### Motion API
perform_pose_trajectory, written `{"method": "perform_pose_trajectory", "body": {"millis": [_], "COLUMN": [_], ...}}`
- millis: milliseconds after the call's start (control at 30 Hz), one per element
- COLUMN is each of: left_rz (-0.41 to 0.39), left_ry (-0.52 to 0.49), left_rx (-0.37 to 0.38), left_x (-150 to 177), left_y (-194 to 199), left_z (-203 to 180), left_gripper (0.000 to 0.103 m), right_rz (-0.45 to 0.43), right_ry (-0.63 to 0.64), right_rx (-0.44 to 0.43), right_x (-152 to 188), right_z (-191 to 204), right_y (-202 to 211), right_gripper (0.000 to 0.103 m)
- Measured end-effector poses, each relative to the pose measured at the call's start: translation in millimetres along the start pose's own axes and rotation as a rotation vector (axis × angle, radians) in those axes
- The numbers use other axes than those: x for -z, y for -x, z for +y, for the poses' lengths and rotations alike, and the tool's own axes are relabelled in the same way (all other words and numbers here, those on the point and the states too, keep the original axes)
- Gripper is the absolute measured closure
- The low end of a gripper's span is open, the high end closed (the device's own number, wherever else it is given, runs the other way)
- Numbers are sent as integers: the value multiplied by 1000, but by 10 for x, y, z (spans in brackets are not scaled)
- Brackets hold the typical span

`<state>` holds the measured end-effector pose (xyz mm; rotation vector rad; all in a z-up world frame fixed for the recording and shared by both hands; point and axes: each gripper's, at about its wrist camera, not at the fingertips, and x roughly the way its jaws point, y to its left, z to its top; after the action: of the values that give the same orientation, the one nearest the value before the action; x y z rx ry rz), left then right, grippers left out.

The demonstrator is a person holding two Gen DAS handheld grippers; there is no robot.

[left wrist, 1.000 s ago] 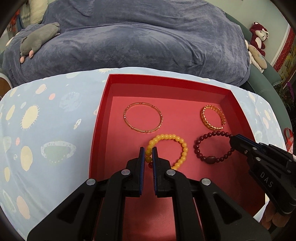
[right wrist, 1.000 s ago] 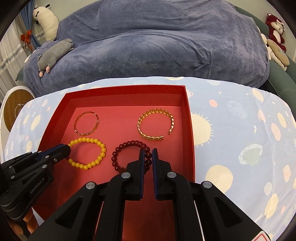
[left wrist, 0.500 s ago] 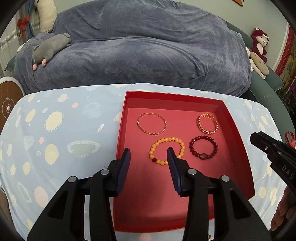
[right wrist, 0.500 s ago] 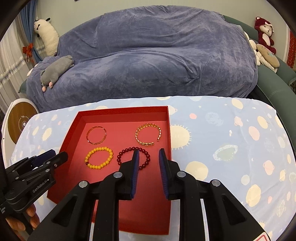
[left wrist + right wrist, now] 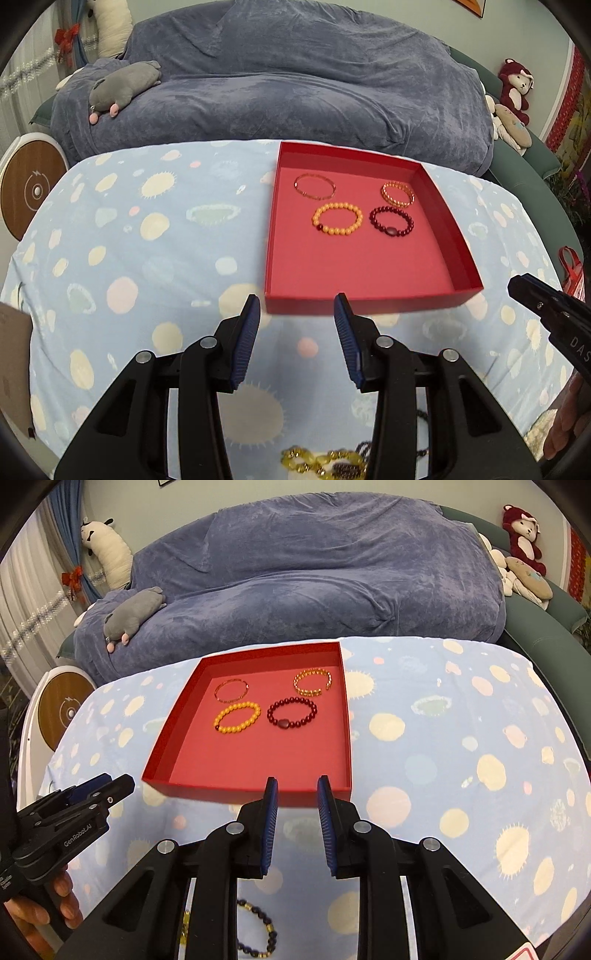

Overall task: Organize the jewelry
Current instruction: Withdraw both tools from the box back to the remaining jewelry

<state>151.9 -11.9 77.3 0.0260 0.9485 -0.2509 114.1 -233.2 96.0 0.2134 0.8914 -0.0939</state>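
Near the bottom edge of the left wrist view, a yellow bead string (image 5: 320, 460) and a dark bead string (image 5: 364, 448) lie on the tablecloth (image 5: 147, 258) behind the left gripper (image 5: 297, 339), largely hidden by its arms and cut off by the frame, so type and full shape can't be told. In the right wrist view a dark beaded bracelet (image 5: 264, 928) sits below the right gripper (image 5: 297, 821), half covered by its arms, with a yellow piece (image 5: 184, 923) beside it barely showing. The hand (image 5: 40, 908) left of that gripper is cut by the frame edge.
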Motion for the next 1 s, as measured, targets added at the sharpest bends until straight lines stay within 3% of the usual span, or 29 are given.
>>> {"method": "perform_pose_trajectory", "body": {"millis": [300,500,600,1000], "left_rz": [87,93,89,89], "left_ry": [55,55,54,66], "left_rx": [-31,-23,-19,-9], "left_x": [804,1174,1259,1382], "left_y": [109,160,170,155], "left_z": [159,127,96,86], "left_gripper": [63,63,56,56], "right_rz": [95,154,163,184], "right_ry": [-22,-18,6,45], "right_rx": [5,-4,-6,-2], "right_x": [787,1207,1275,1298], "right_z": [-25,44,104,268], "right_y": [84,-9,-57,-268], "right_gripper": [81,81,81,81]}}
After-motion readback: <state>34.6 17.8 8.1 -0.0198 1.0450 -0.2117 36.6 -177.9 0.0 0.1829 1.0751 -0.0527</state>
